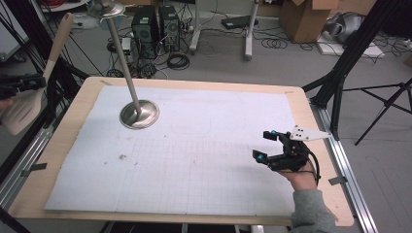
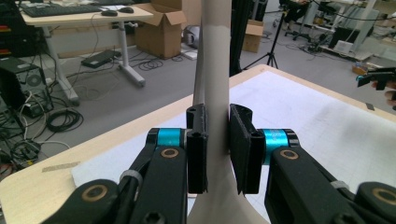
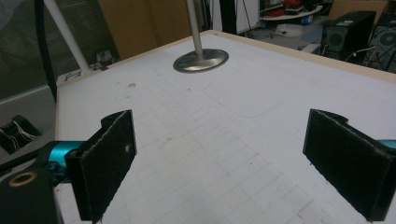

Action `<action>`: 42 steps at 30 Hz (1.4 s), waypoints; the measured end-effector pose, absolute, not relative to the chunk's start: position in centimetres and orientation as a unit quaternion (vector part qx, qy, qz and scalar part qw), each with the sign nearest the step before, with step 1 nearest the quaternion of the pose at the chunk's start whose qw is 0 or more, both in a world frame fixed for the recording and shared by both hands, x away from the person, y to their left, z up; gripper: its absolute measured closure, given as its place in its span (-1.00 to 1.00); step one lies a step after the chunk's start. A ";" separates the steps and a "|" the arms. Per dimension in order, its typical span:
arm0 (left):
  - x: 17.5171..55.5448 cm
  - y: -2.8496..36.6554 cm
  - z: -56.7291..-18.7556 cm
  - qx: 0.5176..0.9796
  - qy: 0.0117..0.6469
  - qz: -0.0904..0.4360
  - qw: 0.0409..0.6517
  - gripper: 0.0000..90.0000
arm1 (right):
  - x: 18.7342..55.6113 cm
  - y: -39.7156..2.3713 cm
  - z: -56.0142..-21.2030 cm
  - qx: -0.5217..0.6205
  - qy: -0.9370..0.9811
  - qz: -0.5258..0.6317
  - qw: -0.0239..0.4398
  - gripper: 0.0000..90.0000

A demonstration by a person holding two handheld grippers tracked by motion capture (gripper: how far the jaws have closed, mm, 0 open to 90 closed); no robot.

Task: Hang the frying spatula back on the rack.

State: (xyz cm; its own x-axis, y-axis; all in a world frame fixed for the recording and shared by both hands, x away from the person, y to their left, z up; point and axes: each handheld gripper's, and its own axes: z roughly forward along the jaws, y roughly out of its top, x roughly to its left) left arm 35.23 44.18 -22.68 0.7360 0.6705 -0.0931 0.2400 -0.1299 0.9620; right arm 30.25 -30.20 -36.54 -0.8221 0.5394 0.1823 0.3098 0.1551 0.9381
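My left claw clamping the spatula at far left (my right claw gaping, empty).

Stand base on table, far left part. Spatula off table's left edge, in left gripper. Right gripper over table's near right.

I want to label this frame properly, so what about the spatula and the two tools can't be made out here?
- Spatula: in the left gripper view its blade and handle end are cut off by the frame edges.
- Left tool: in the high view it is cut off by the left edge; small and dark.
- Metal stand: its top is blurred at the high view's upper edge.
- Right tool: open, nothing between its pads.
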 end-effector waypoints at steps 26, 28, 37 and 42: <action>37.2 43.8 -23.1 0.725 0.307 0.159 0.596 0.72 | 30.7 -30.5 -36.7 0.287 0.755 0.581 0.098 -0.81; 37.4 43.6 -23.2 0.726 0.305 0.156 0.596 0.72 | 30.8 -30.5 -36.7 0.286 0.754 0.582 0.101 -0.81; 37.8 43.2 -23.6 0.727 0.300 0.148 0.600 0.72 | 30.8 -30.6 -36.7 0.287 0.755 0.581 0.099 -0.81; 38.0 42.8 -23.9 0.728 0.299 0.139 0.601 0.72 | 30.7 -30.6 -36.7 0.288 0.754 0.581 0.099 -0.81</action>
State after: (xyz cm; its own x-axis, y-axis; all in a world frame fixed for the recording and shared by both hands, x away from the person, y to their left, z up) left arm 38.00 42.82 -23.94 0.7823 0.6028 -0.1568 0.2676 -0.0979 0.9585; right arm 30.70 -30.58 -36.72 -0.8142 0.5499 0.1860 0.3199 0.1576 0.9343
